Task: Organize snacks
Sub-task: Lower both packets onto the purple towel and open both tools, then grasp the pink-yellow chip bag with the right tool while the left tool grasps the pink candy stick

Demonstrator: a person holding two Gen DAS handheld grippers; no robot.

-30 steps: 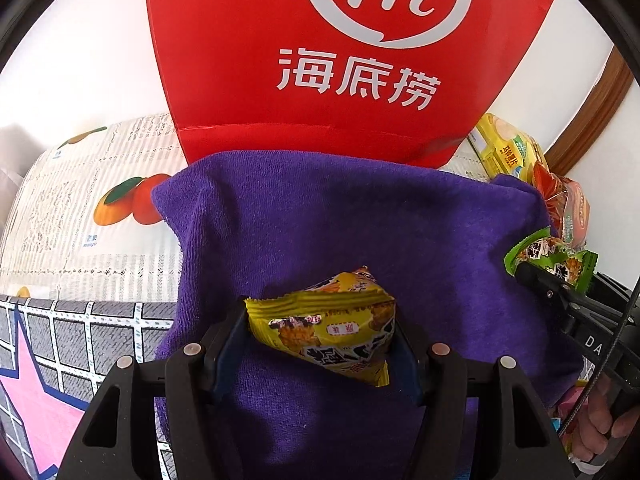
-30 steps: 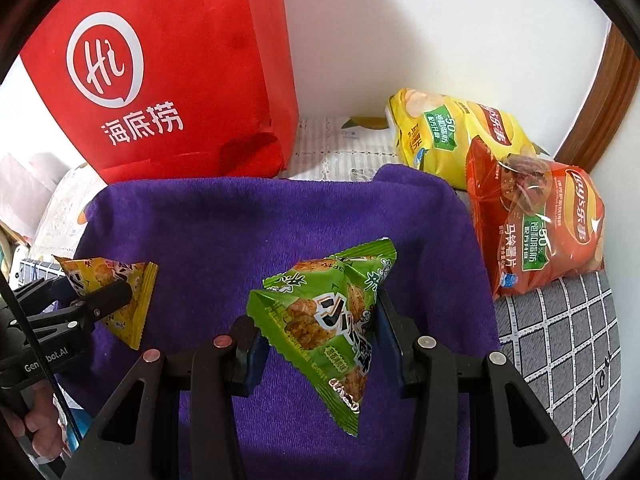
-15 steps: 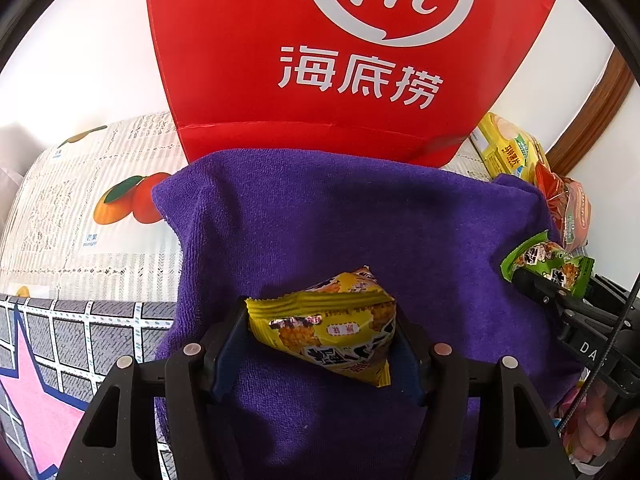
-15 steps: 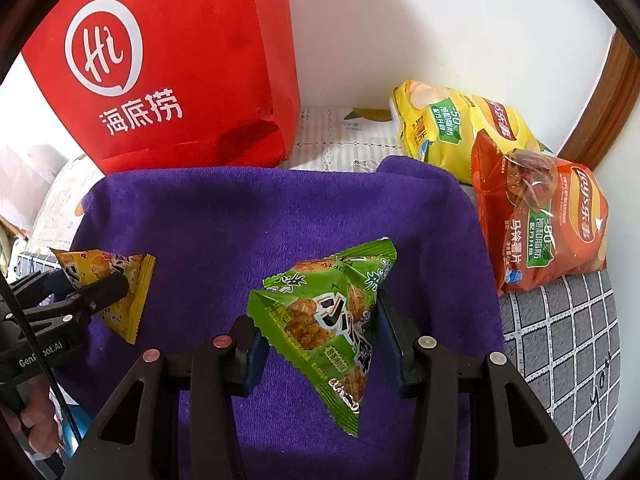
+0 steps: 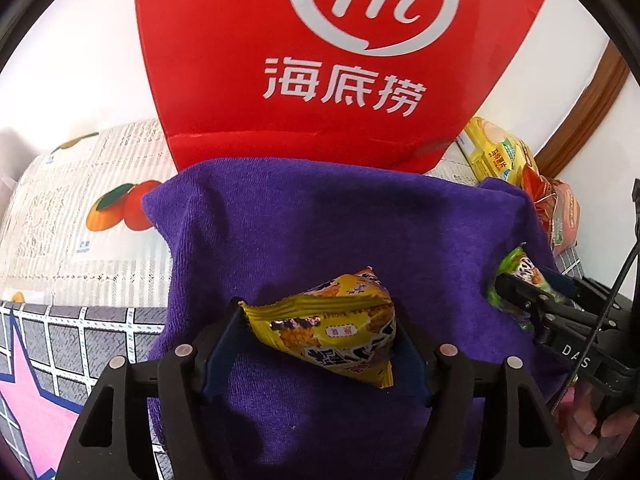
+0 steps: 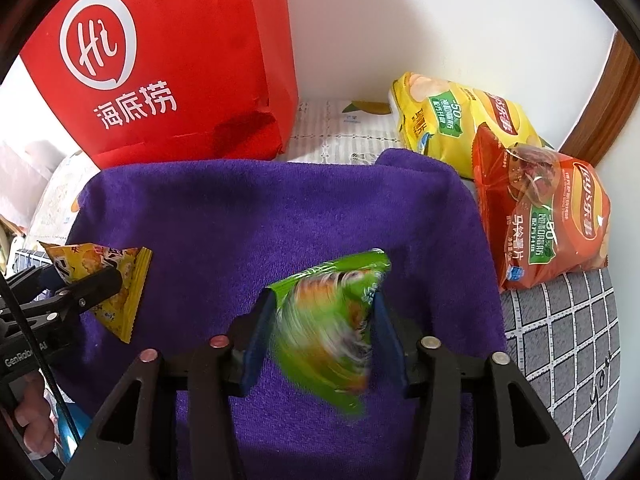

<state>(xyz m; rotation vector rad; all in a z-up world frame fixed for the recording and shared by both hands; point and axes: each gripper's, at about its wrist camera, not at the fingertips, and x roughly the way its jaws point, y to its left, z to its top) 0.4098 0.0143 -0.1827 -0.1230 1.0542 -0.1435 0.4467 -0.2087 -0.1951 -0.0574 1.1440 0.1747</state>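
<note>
**Both packets over the towel, both tongs letting go**

You have 2 triangular packets, 1 in each hand, and both hang over the purple towel (image 5: 320, 216).

Your right tongs (image 6: 322, 304) have just been opening. The green packet (image 6: 328, 324) lies between the blue pads, but it is smeared with motion while everything around it is sharp. I judge it is slipping free and dropping toward the towel directly beneath. Its long axis runs from the sealed top edge, away from you, down to a point nearest the camera, so it should land point-first and tip over.

Your left tongs (image 5: 316, 320) have also just been opening. Here the yellow packet (image 5: 332, 328) is crisp and spans the full gap, its crimped edge against 1 pad and its far corner against the other, so it looks lightly pinched. From the right wrist view it hangs over the towel's left side, well apart from the green one.

What the next move turns on: each packet sits straight between its own pads with open towel below it, so neither hand needs to travel sideways. Widen the left tongs further, then lift both away along their own line so the fingers do not drag a packet.

The red paper bag (image 5: 320, 40) stands just behind the towel. The yellow chip bag (image 6: 452, 120) and the orange chip bag (image 6: 540, 216) lie beside the towel's right edge, nearer your right hand.
</note>
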